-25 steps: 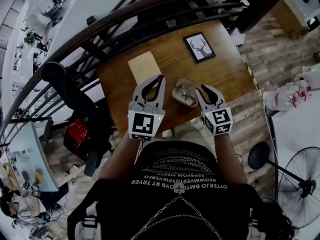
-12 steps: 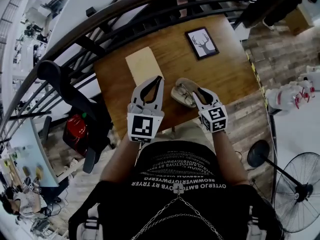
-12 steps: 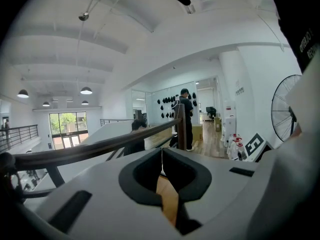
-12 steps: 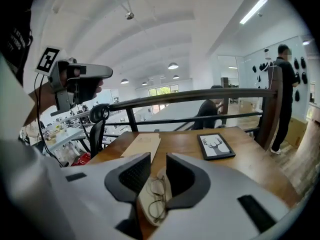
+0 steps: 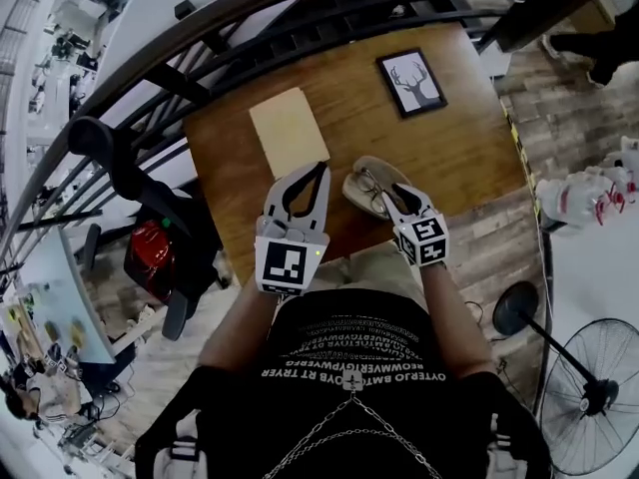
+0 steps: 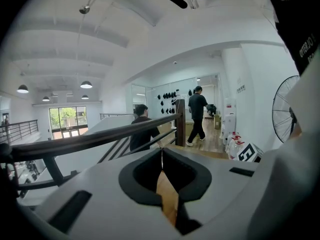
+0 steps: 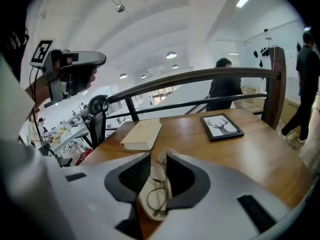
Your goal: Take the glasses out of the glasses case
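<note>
Lying open on the near part of the wooden surface, the glasses case holds the glasses, whose thin wire frame rests inside the pale shell. The right gripper reaches over the near right end of the case; in the right gripper view its jaws are drawn in to a narrow gap, and the case with the glasses in it fills that gap along the length of the jaws, so that the gripper has hold of the case. The left gripper is held just left of the case and apart from it; in the left gripper view its jaw tips meet in a thin line with nothing between them, and only a strip of bare wood shows through the opening behind the tips. A closed beige book lies on the far left of the surface, well apart from the case. A framed picture of a deer lies flat at the far right. A dark handrail runs along the far edge of the surface. Beyond it, two people are visible in the room.
</note>
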`<move>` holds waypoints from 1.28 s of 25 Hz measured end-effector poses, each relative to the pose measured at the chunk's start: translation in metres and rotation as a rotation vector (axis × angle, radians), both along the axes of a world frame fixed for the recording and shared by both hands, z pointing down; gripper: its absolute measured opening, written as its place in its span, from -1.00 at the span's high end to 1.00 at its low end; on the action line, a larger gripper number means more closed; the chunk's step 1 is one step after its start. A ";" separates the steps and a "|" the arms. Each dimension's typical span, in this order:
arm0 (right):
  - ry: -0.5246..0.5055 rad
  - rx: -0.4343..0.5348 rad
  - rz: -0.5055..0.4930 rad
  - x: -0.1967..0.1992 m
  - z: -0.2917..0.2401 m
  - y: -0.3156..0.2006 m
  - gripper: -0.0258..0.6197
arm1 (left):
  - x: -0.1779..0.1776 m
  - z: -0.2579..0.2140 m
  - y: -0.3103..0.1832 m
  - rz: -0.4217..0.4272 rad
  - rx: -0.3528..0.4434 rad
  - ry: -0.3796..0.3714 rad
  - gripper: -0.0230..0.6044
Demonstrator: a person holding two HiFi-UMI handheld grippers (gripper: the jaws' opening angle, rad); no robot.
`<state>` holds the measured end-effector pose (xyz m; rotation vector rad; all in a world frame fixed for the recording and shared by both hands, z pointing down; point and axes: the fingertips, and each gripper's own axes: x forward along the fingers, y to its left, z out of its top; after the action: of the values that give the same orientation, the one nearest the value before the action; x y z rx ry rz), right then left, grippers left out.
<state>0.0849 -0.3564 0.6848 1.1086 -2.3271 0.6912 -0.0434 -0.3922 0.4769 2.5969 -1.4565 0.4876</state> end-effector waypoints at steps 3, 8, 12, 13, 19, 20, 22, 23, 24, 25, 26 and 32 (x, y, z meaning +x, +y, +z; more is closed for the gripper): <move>-0.004 -0.024 -0.012 -0.001 0.015 0.001 0.59 | -0.003 0.008 0.001 -0.014 -0.026 0.014 0.83; -0.006 -0.066 -0.028 -0.006 0.041 0.001 0.58 | -0.003 0.017 -0.001 -0.023 -0.040 0.009 0.83; -0.004 -0.094 -0.057 -0.014 0.060 -0.002 0.57 | -0.006 0.029 -0.004 -0.038 -0.062 -0.001 0.83; -0.001 -0.103 -0.066 -0.016 0.064 -0.002 0.57 | -0.006 0.032 -0.004 -0.041 -0.066 -0.002 0.83; 0.035 -0.155 -0.089 -0.018 0.095 -0.006 0.56 | -0.008 0.039 -0.004 -0.050 -0.071 -0.003 0.83; 0.038 -0.168 -0.088 -0.018 0.100 -0.005 0.56 | -0.010 0.039 -0.004 -0.053 -0.074 -0.006 0.83; 0.048 -0.192 -0.089 -0.018 0.109 -0.002 0.56 | -0.011 0.039 -0.002 -0.055 -0.082 -0.017 0.83; 0.051 -0.200 -0.089 -0.019 0.112 -0.001 0.56 | -0.012 0.040 0.000 -0.055 -0.087 -0.020 0.83; 0.053 -0.205 -0.088 -0.018 0.113 -0.001 0.57 | -0.012 0.041 0.001 -0.055 -0.093 -0.024 0.83; 0.060 -0.205 -0.087 -0.018 0.114 0.000 0.58 | -0.012 0.041 0.002 -0.055 -0.097 -0.030 0.83; 0.074 -0.201 -0.087 -0.017 0.114 -0.001 0.65 | -0.013 0.041 0.003 -0.056 -0.099 -0.034 0.83; 0.064 -0.210 -0.072 -0.013 0.106 0.002 0.84 | -0.011 0.036 0.011 -0.047 -0.081 -0.023 0.83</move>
<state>0.0716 -0.3540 0.7910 0.9346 -2.1726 0.8384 -0.0549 -0.3816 0.5127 2.4968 -1.4696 0.5606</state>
